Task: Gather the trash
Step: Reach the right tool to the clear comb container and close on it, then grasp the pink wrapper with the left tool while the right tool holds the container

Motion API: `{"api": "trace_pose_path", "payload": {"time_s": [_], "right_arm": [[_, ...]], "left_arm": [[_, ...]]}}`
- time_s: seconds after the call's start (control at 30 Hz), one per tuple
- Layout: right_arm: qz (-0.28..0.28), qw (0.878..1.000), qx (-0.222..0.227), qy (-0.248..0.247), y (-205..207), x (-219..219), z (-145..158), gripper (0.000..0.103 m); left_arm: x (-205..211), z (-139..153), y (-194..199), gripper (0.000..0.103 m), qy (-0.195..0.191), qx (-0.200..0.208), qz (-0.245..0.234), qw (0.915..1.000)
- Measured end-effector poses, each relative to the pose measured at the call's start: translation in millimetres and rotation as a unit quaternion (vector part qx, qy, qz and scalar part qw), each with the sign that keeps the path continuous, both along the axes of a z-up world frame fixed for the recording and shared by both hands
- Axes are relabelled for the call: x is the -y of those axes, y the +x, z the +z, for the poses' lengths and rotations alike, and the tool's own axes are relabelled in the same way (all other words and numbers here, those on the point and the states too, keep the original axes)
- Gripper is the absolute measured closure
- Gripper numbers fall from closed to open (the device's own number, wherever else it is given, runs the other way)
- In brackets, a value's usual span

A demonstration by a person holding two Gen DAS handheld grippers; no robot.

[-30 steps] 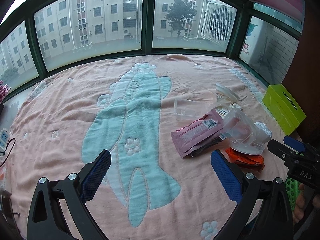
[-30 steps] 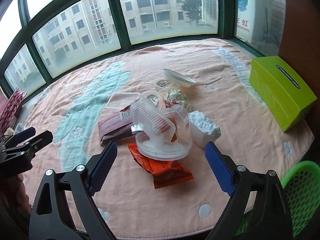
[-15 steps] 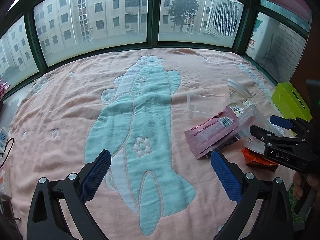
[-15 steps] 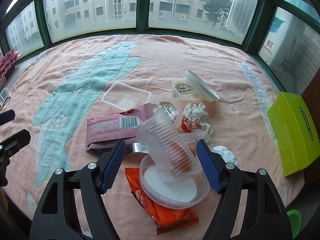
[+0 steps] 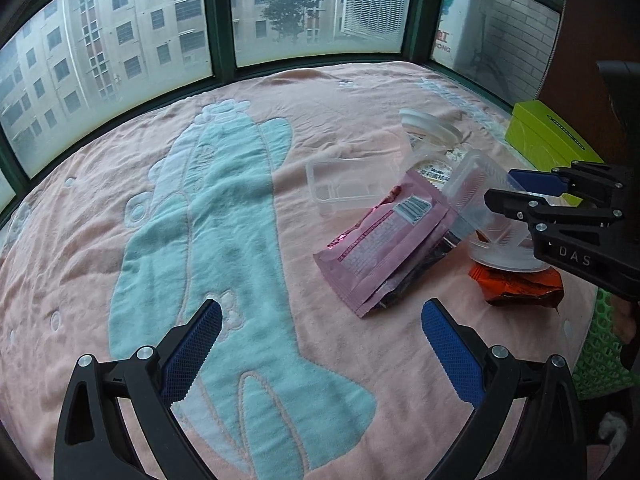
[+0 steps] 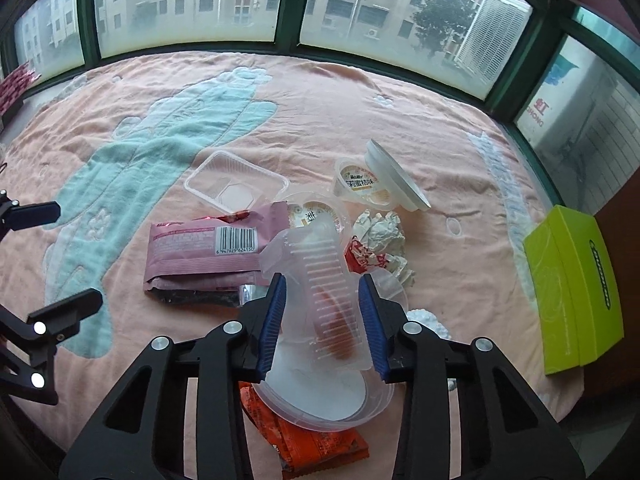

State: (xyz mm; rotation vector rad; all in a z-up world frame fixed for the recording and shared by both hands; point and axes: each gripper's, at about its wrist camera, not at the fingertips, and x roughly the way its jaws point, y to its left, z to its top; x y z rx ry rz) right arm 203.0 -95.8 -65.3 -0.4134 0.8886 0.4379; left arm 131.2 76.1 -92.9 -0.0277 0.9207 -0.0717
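Observation:
A pile of trash lies on the pink blanket [image 6: 460, 168]. My right gripper [image 6: 322, 320] has its blue pads on both sides of a clear ribbed plastic tray [image 6: 320, 272] that leans on a round clear lid [image 6: 320, 392]; the jaws are narrowed around it. Around it lie a pink wrapper [image 6: 208, 248], an orange wrapper [image 6: 316, 448], a clear rectangular tray [image 6: 236, 184], jelly cups [image 6: 360, 184] and crumpled paper [image 6: 384, 236]. My left gripper [image 5: 320, 352] is open and empty over the blanket, left of the pink wrapper [image 5: 384, 240]. The right gripper [image 5: 520, 196] shows there too.
A lime-green box [image 6: 576, 292] lies at the right edge of the blanket. A green mesh basket [image 5: 600, 356] stands beyond the blanket's right edge. Windows with dark green frames [image 6: 288, 4] ring the far side. A white foam piece [image 6: 428, 320] lies right of the lid.
My right gripper has moved forward over the pile and narrowed its jaws around the clear ribbed tray. My left gripper has stayed open and shifted its view slightly left.

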Motion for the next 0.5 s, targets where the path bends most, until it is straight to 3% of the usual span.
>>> {"api": "trace_pose_path", "payload": {"time_s": [0.23, 0.5], "right_arm": [[-0.023, 0.997, -0.009, 0.067, -6.7, 18.8, 19.2, 0.075], [-0.047, 0.990, -0.018, 0.132, -14.0, 43.2, 38.2, 0.077]], "left_arm": [[23.7, -4.2, 21.5, 0.006, 0.009, 0.009, -0.074, 0.9972], [38.5, -21.7, 51.6, 0.008, 0.017, 0.000, -0.113, 0.9934]]}}
